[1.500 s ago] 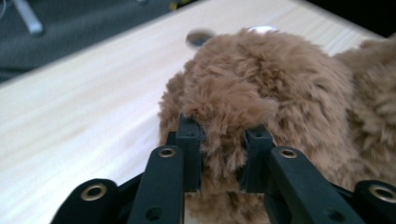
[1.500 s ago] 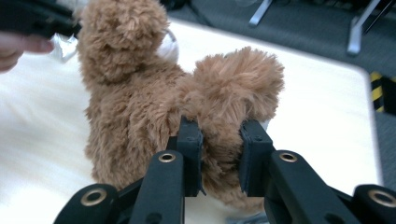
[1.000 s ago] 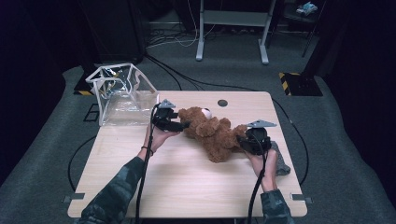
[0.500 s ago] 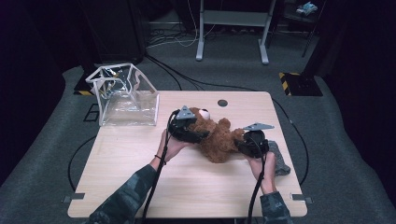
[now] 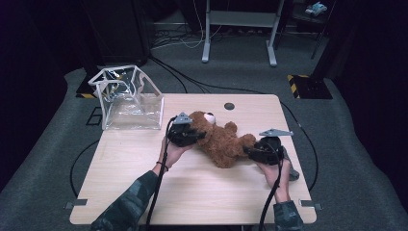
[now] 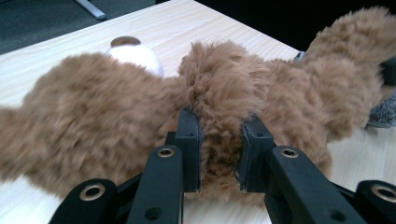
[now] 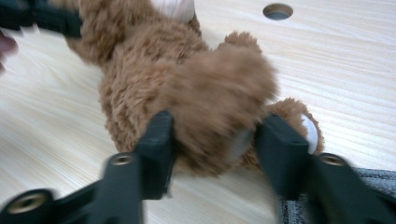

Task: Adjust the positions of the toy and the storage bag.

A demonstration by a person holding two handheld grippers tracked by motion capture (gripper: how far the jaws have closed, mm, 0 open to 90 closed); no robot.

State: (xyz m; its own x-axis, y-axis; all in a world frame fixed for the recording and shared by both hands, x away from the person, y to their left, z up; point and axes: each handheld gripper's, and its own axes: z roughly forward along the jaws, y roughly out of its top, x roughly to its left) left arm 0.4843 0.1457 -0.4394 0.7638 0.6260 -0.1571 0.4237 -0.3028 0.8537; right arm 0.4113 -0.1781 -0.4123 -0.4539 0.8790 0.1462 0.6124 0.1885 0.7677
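Your brown teddy bear [image 5: 223, 139] lies flat on the wooden table [image 5: 202, 192], a little past centre toward two o'clock, head with the white muzzle pointing to eleven o'clock and legs to four. It's plush through and through: light, soft, squashy, with nothing stiff inside that you can see, so it will sag and fold between two holds rather than lift as one piece. The left gripper [image 6: 219, 154] has just been closing, and in the left gripper view its jaws stand narrow, pinching a tuft of an arm so that the fur bulges out above the pads; that grip is on pile and stuffing (it may slide if you tug hard), so take a deeper bite across the limb if you mean to carry weight. The right gripper [image 7: 212, 140] has just been opening; its jaws stand wider around a leg at the bear's four o'clock end, fur against both pads, though the blur hides whether they press. The clear plastic bag [image 5: 130, 103] with white trim stands open at ten o'clock, well apart from the bear. A grey cloth [image 5: 291, 168] lies under your right hand [image 5: 276, 173].
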